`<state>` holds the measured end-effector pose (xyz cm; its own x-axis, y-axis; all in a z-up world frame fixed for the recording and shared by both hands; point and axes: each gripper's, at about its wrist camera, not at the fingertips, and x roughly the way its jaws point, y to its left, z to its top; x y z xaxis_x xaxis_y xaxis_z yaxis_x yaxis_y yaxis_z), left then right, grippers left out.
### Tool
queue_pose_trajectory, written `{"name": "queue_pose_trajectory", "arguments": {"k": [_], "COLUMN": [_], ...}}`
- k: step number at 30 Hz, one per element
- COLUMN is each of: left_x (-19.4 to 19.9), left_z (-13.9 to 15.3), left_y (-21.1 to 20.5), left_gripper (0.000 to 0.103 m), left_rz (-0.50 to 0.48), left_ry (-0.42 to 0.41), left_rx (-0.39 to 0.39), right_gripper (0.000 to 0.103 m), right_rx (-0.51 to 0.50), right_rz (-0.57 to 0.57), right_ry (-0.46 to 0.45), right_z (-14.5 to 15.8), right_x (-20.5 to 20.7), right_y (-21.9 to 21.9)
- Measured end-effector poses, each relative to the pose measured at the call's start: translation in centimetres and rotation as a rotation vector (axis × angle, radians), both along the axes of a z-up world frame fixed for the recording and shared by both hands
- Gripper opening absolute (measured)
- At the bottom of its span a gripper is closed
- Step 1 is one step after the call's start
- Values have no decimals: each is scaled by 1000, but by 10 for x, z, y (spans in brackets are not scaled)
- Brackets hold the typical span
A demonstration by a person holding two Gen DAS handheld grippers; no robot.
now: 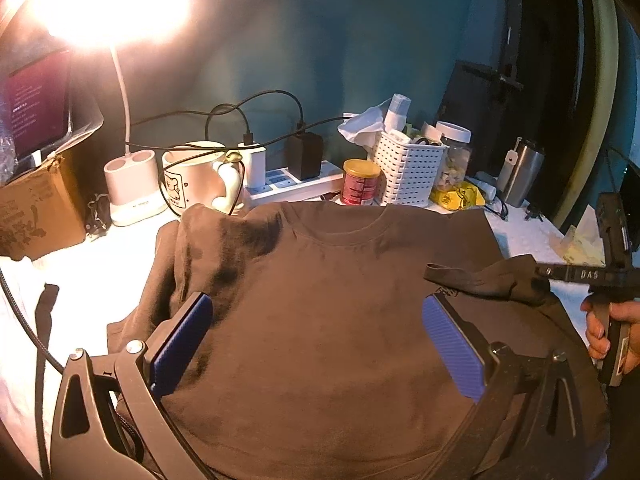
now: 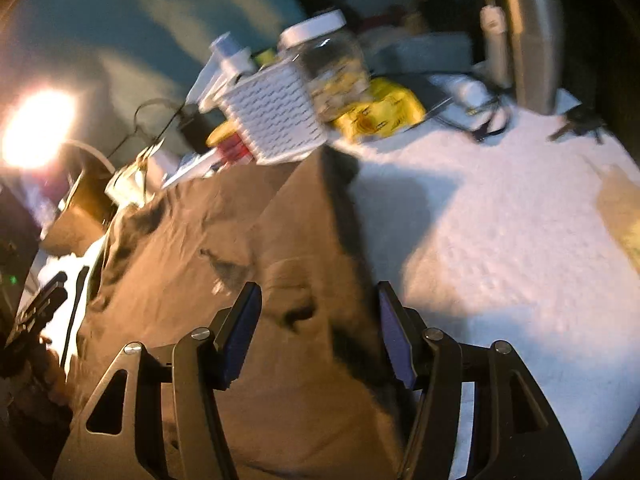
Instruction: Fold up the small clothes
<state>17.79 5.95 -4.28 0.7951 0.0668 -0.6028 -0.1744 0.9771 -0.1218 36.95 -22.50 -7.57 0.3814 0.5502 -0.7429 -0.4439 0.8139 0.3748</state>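
Left wrist view: brown cotton t-shirt (image 1: pixel 320 300) is lying flat, collar pointing toward clutter; left gripper (image 1: pixel 316 344) gaping open, right gripper (image 2: pixel 316 332) open, straddling a raised fold.

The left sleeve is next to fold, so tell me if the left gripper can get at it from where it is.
Probably yes. The left gripper hangs open over the brown shirt, and the bunched left sleeve lies just beside its left finger with nothing lying on it. The mug stands farther back.

left gripper (image 1: pixel 316 344) fills the lower frame, jaws wide apart; right gripper (image 2: pixel 318 330) also open, lower centre
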Motion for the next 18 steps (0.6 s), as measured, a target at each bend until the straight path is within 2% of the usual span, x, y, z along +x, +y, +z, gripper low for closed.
{"name": "queue_pose_trajectory", "arguments": {"k": [10, 18], "left_x": [-13, -25], "left_z": [-8, -8], "left_y": [14, 43], "left_gripper": [103, 103], "left_rz": [35, 47], "left_ry": [28, 27], "left_rx": [9, 17], "right_gripper": [61, 61], "right_rx": [-69, -95], "right_rz": [192, 120], "right_ry": [89, 37], "right_z": [-22, -4], "right_x": [-52, -75], "right_y": [29, 23]}}
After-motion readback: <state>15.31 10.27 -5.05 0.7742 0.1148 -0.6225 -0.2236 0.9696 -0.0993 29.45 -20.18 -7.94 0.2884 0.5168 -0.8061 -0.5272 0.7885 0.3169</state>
